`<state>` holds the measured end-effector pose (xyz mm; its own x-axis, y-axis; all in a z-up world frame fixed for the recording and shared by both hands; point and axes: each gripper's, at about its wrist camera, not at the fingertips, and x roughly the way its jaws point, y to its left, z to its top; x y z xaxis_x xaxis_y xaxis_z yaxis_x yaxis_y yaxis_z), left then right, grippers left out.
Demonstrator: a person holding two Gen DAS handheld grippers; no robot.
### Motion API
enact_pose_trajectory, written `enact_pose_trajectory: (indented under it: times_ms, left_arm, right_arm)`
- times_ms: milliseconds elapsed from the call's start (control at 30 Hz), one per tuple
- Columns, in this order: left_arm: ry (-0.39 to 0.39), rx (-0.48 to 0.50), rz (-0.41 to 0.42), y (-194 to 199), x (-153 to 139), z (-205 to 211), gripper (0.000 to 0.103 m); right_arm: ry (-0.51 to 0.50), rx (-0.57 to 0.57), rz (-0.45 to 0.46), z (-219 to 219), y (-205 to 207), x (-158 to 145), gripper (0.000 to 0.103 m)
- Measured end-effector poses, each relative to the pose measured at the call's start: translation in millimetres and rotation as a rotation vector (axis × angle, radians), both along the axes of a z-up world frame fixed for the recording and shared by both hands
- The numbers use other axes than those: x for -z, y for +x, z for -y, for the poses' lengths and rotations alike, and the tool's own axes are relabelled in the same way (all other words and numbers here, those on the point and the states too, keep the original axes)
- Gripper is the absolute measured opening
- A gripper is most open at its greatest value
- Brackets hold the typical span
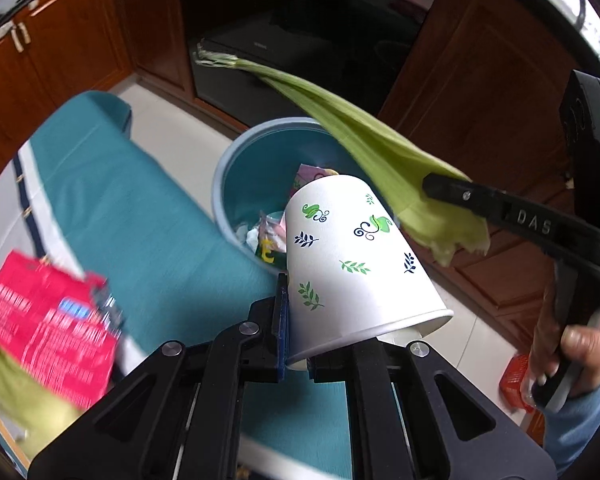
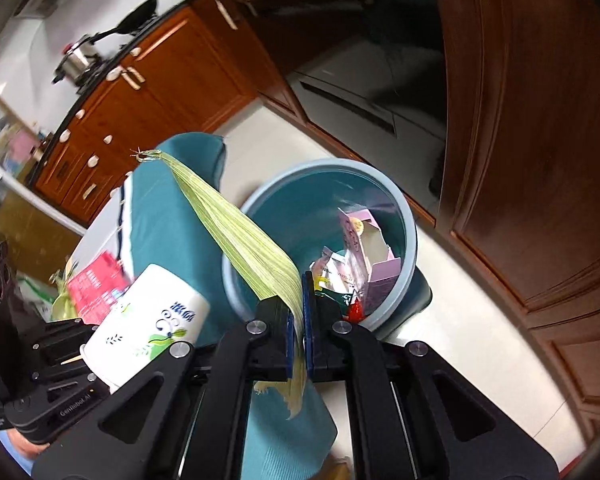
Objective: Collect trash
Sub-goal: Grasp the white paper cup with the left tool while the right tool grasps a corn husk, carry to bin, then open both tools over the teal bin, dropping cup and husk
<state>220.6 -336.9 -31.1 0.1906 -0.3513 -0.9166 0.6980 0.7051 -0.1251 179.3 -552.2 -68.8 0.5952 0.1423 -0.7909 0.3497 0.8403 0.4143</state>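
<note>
My left gripper (image 1: 296,320) is shut on the rim of a white paper cup (image 1: 352,256) with leaf prints, tilted with its base toward a blue trash bin (image 1: 236,160). The cup also shows in the right wrist view (image 2: 148,320). My right gripper (image 2: 299,320) is shut on a long green corn husk (image 2: 252,248), held over the table edge next to the bin (image 2: 404,216). In the left wrist view the husk (image 1: 360,136) hangs above the bin, pinched by the right gripper (image 1: 440,190). The bin holds a pink carton (image 2: 364,240) and wrappers.
A teal tablecloth (image 1: 132,208) covers the table on the left. A red packet (image 1: 48,332) and another green husk (image 1: 20,396) lie on it. Wooden cabinets (image 2: 520,120) and a dark oven (image 1: 300,40) stand behind the bin. A red basket (image 1: 514,380) sits on the floor.
</note>
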Motion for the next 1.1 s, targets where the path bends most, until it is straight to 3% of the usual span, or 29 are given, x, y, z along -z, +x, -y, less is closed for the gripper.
enact_pose_trajectory:
  times_ms: [267, 367, 433, 467, 500, 567, 800, 1100]
  left_arm:
    - [0.068, 0.004, -0.037, 35.3, 39.8, 33.2, 0.008]
    - [0.086, 0.011, -0.047, 42.0, 50.2, 39.0, 0.009]
    - [0.103, 0.019, -0.045, 34.4, 50.6, 43.5, 0.011]
    - [0.111, 0.023, -0.042, 34.8, 52.6, 45.1, 0.020]
    - [0.119, 0.021, -0.035, 35.4, 52.7, 49.2, 0.041]
    - [0.134, 0.004, 0.015, 33.6, 50.1, 49.7, 0.067]
    - [0.120, 0.006, 0.039, 33.9, 43.0, 51.6, 0.077]
    - [0.100, -0.003, 0.037, 28.7, 36.0, 43.3, 0.085]
  right_arm:
    - [0.059, 0.016, -0.054, 22.2, 35.2, 36.6, 0.004]
    - [0.065, 0.003, -0.074, 23.8, 42.7, 43.3, 0.009]
    - [0.072, -0.009, -0.088, 23.6, 47.6, 45.5, 0.033]
    - [0.070, -0.011, -0.091, 24.0, 49.4, 46.1, 0.064]
    - [0.060, -0.008, -0.090, 24.0, 50.7, 45.1, 0.078]
    - [0.028, -0.005, -0.084, 23.4, 52.7, 40.5, 0.079]
    - [-0.006, -0.029, -0.135, 17.8, 58.5, 39.5, 0.086]
    - [-0.045, -0.066, -0.186, -0.7, 60.1, 38.1, 0.086]
